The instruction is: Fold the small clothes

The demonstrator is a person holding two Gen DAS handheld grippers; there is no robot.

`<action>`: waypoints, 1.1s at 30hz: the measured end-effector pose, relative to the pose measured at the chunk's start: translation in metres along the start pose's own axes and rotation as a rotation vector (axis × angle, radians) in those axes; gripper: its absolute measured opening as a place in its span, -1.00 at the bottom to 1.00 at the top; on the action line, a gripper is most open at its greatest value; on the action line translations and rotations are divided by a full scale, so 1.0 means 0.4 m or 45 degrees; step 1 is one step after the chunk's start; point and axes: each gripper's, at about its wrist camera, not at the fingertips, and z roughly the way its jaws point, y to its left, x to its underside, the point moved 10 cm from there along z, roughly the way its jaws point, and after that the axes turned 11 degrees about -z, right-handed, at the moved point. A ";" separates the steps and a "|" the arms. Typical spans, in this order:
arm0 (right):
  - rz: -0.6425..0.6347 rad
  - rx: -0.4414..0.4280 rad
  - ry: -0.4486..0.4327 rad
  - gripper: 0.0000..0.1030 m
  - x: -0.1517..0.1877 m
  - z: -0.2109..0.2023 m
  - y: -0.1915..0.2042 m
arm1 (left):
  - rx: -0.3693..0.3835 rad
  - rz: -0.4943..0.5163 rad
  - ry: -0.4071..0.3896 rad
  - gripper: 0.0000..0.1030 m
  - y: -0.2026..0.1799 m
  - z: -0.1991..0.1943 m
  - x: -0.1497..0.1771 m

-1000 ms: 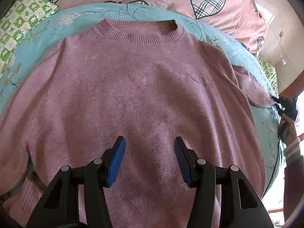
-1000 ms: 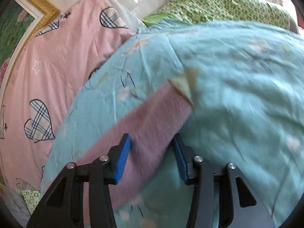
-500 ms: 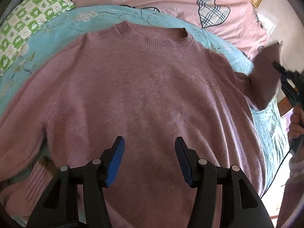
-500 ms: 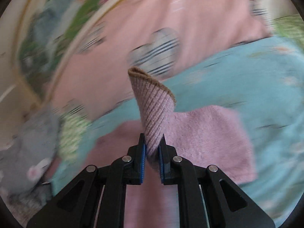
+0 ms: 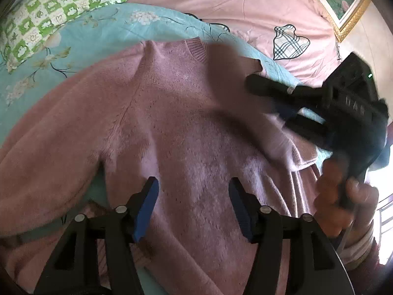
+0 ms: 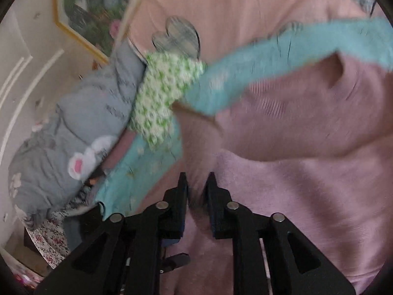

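Observation:
A pink knitted sweater (image 5: pixel 172 127) lies front up on a teal flowered blanket (image 5: pixel 98 24). My left gripper (image 5: pixel 194 206) hovers over the sweater's lower body. Its jaws are opening and nothing is between them. My right gripper (image 6: pixel 196 186) has the sweater's right sleeve (image 6: pixel 196 147) between its fingers, and the cuff (image 6: pixel 194 115) stands out ahead of it. Its jaws are opening, though the cloth still fills the gap. In the left wrist view the right gripper (image 5: pixel 267 103) carries that sleeve, blurred, over the chest. The other sleeve (image 5: pixel 49 159) lies out at the left.
A pink sheet with plaid hearts (image 5: pixel 289 41) covers the bed behind the blanket. A green checked pillow (image 5: pixel 49 7) is at the far left. A grey plush cushion (image 6: pixel 73 135) and a gold-framed picture (image 6: pixel 86 12) stand by the wall. A person's hand (image 5: pixel 343 201) holds the right gripper.
The right gripper shut on the right sleeve at the bed's edge, lifted it and swung it in over the sweater's chest. The left gripper slid sideways above the sweater and opened a little.

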 end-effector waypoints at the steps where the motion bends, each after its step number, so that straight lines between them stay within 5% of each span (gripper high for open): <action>1: 0.036 -0.010 0.019 -0.35 0.015 0.009 -0.010 | -0.001 -0.002 0.003 0.24 0.000 0.004 -0.004; 5: 0.120 -0.044 -0.048 -0.03 0.032 -0.048 -0.036 | -0.012 0.001 0.036 0.35 -0.013 0.051 -0.027; 12: 0.149 0.097 -0.238 -0.03 0.038 -0.251 -0.122 | -0.011 -0.065 0.092 0.33 -0.033 0.131 -0.056; 13: 0.155 0.128 -0.264 -0.03 0.045 -0.286 -0.144 | -0.008 -0.065 0.086 0.24 -0.038 0.136 -0.059; 15: 0.179 0.173 -0.298 -0.04 0.053 -0.325 -0.175 | -0.005 -0.058 0.074 -0.36 -0.052 0.153 -0.067; 16: 0.193 0.183 -0.313 -0.03 0.056 -0.339 -0.187 | -0.012 -0.053 0.075 -0.82 -0.058 0.163 -0.071; 17: 0.209 0.191 -0.327 -0.03 0.058 -0.352 -0.199 | -0.029 -0.047 0.066 -0.86 -0.058 0.169 -0.075; 20: 0.260 0.230 -0.364 -0.03 0.065 -0.403 -0.246 | -0.104 0.003 -0.060 -0.90 -0.067 0.117 -0.107; 23: 0.256 0.300 -0.409 -0.03 0.066 -0.469 -0.286 | -0.055 -0.013 -0.251 -0.90 -0.063 0.005 -0.146; 27: 0.286 0.486 -0.415 -0.03 0.072 -0.528 -0.401 | -0.083 -0.044 -0.182 -0.89 -0.003 0.035 -0.134; 33: 0.357 0.620 -0.281 -0.02 0.050 -0.483 -0.536 | -0.055 -0.061 -0.151 -0.89 0.002 0.058 -0.102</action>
